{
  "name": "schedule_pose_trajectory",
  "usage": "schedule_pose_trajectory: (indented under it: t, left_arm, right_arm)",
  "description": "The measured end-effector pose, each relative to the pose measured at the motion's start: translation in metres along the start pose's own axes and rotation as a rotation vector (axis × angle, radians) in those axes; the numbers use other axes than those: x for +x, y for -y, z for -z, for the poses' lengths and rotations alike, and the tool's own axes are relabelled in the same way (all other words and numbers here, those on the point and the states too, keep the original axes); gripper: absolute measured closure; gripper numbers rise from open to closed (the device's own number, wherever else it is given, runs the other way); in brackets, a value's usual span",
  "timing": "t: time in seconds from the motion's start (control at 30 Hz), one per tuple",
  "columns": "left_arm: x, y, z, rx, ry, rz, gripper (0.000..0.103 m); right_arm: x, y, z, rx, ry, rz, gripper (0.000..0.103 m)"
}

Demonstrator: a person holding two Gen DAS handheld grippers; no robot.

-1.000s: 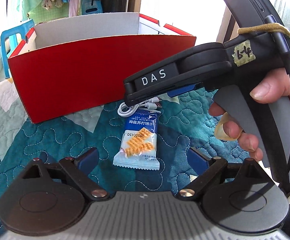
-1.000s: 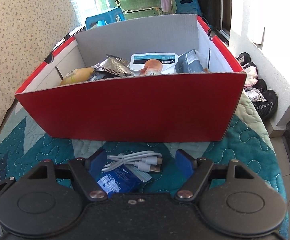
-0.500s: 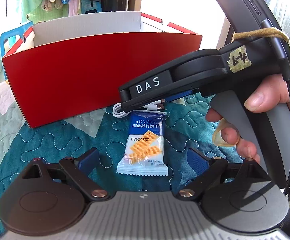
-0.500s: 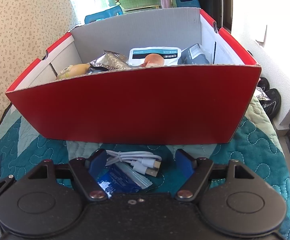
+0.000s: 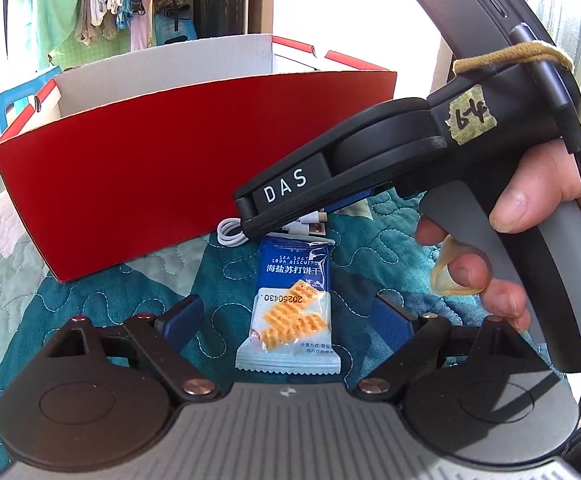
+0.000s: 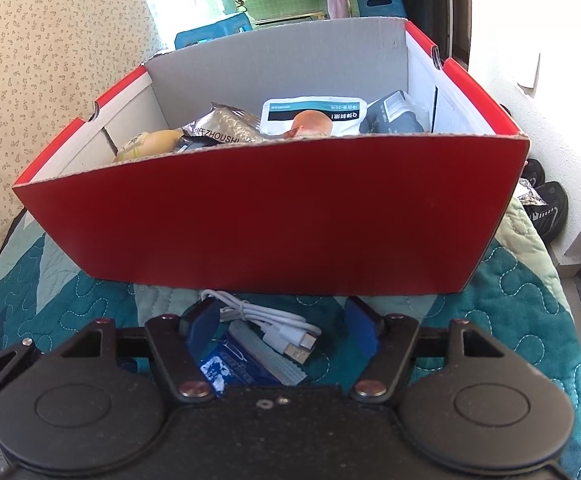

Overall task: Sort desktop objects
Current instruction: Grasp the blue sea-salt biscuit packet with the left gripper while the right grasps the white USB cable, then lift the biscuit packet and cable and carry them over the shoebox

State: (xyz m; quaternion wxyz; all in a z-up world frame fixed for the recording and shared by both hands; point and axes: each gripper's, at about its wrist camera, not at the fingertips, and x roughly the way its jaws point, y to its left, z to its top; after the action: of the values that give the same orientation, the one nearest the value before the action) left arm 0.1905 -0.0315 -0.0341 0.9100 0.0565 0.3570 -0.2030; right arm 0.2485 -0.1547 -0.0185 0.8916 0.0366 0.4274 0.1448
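Before the red box [image 5: 138, 184], closing right gripper [image 6: 280, 322] labelled "DAS" straddles the white cable [image 6: 274, 322]; wide left gripper [image 5: 290, 316], also closing, flanks the "SEA SALT SODA BISCUITS" packet [image 5: 290, 308].

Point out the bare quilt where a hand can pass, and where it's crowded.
Free: quilt between the red box's right corner and the bed edge, and quilt left of the biscuit packet below the box front. Crowded: the white USB cable overlapping the packet's top, where the right hand-held gripper is closing around the cable.
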Motion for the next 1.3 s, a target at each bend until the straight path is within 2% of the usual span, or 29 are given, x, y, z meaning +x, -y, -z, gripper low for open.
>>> schedule_pose_trajectory:
  t: [0.1, 0.2, 0.3, 0.37, 0.43, 0.5, 0.9, 1.3]
  left_arm:
    - [0.004, 0.001, 0.0, 0.003, -0.005, -0.006, 0.026]
    - [0.003, 0.002, 0.0, 0.011, 0.004, -0.011, 0.034]
    - [0.001, 0.003, -0.001, 0.016, 0.011, -0.022, 0.05]
    - [-0.001, 0.002, -0.002, 0.013, 0.012, -0.02, 0.056]
    - [-0.003, 0.001, -0.003, 0.013, 0.017, -0.019, 0.06]
    - [-0.004, -0.001, -0.004, 0.012, 0.019, -0.025, 0.066]
    - [-0.033, -0.003, 0.007, -0.021, 0.024, -0.016, 0.068]
    - [-0.065, -0.01, 0.013, -0.052, 0.043, -0.025, 0.068]
  right_arm:
    - [-0.001, 0.0, -0.001, -0.004, -0.001, -0.012, 0.056]
    - [-0.003, -0.001, -0.001, -0.007, 0.001, -0.01, 0.06]
    - [-0.004, -0.001, 0.0, -0.009, 0.002, -0.01, 0.064]
    - [-0.005, 0.0, 0.001, -0.003, 0.001, -0.015, 0.066]
    - [-0.007, 0.0, 0.002, 0.0, 0.003, -0.019, 0.073]
    - [-0.008, 0.001, 0.003, 0.007, -0.002, -0.028, 0.075]
    - [-0.029, 0.0, 0.017, -0.022, 0.0, -0.045, 0.091]
    - [-0.072, 0.01, 0.035, -0.014, 0.022, -0.065, 0.091]
